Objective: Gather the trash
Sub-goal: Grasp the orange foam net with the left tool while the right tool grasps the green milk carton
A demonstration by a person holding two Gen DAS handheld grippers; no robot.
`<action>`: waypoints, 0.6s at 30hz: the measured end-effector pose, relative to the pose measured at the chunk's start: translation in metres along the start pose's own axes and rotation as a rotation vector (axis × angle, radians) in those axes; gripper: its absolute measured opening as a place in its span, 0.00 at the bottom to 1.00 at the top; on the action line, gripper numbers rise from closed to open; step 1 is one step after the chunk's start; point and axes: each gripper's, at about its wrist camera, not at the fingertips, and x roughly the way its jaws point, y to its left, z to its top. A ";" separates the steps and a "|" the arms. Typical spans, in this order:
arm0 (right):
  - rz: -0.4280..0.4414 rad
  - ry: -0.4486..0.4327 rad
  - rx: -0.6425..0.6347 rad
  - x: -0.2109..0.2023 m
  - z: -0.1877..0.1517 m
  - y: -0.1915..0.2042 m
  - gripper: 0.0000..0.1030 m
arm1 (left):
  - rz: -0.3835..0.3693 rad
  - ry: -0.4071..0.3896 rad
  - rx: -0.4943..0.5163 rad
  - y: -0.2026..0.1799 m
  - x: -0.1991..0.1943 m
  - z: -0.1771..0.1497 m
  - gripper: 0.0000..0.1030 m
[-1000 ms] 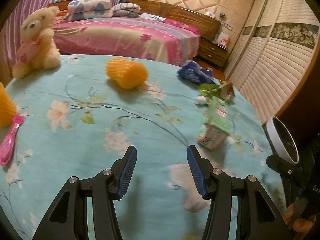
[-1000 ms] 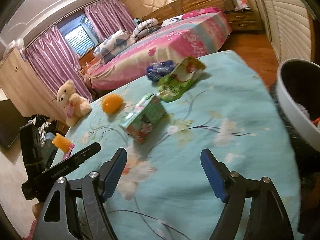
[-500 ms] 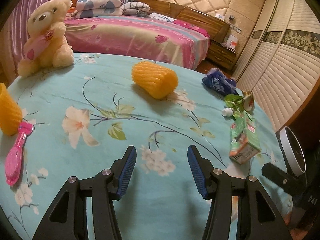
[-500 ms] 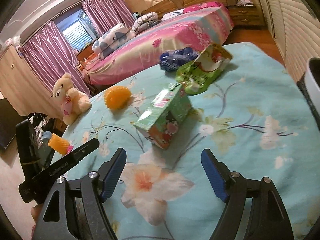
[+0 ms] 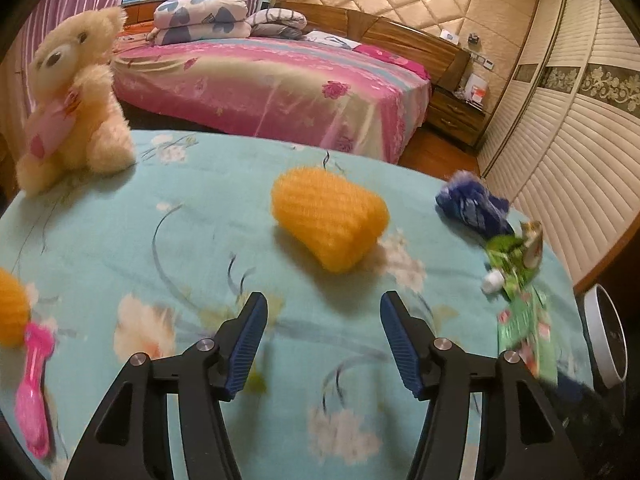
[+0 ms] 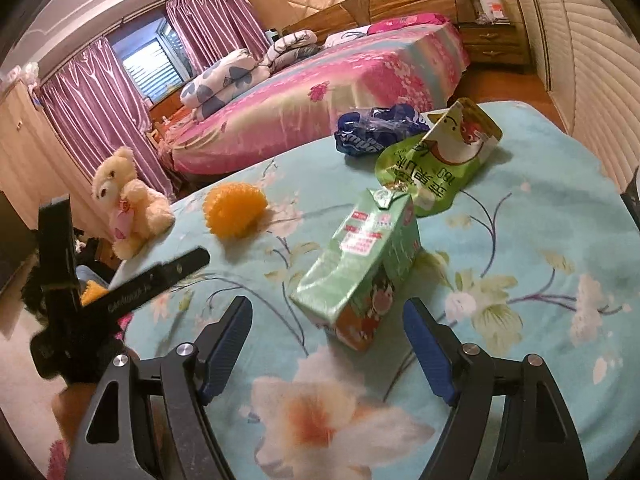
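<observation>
Floral turquoise tablecloth (image 6: pixel 540 208): green carton (image 6: pixel 360 268) lying mid-surface, just ahead of right gripper (image 6: pixel 328 332), jaws wide, empty; left gripper (image 5: pixel 322 340) opening, empty.

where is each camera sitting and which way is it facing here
Left wrist: rides on the left gripper, tilted down over the floral tablecloth toward the orange foam fruit net; its blue-padded jaws are opening, nothing between them.
Right wrist: rides on the right gripper, facing the green drink carton; its open jaws show, plus the left gripper at the left edge.
Shared: net, carton, green pouch, blue wrapper, teddy bear, bed.
</observation>
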 end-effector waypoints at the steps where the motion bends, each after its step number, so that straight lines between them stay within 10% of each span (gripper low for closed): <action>1: -0.009 0.005 0.003 0.004 0.001 0.000 0.77 | -0.003 -0.003 -0.005 0.000 0.005 0.004 0.57; 7: -0.055 0.015 0.043 0.014 0.005 -0.007 0.77 | 0.015 -0.004 -0.056 0.000 0.039 0.022 0.55; 9: -0.071 0.012 0.046 0.014 0.007 -0.010 0.74 | 0.005 0.013 -0.042 -0.002 0.050 0.023 0.28; 14: -0.066 0.033 0.031 0.009 0.008 -0.019 0.32 | -0.013 0.021 -0.023 -0.005 0.049 0.018 0.11; 18: -0.029 0.053 0.027 -0.005 0.004 -0.034 0.32 | -0.043 0.023 -0.023 -0.010 0.030 0.001 0.10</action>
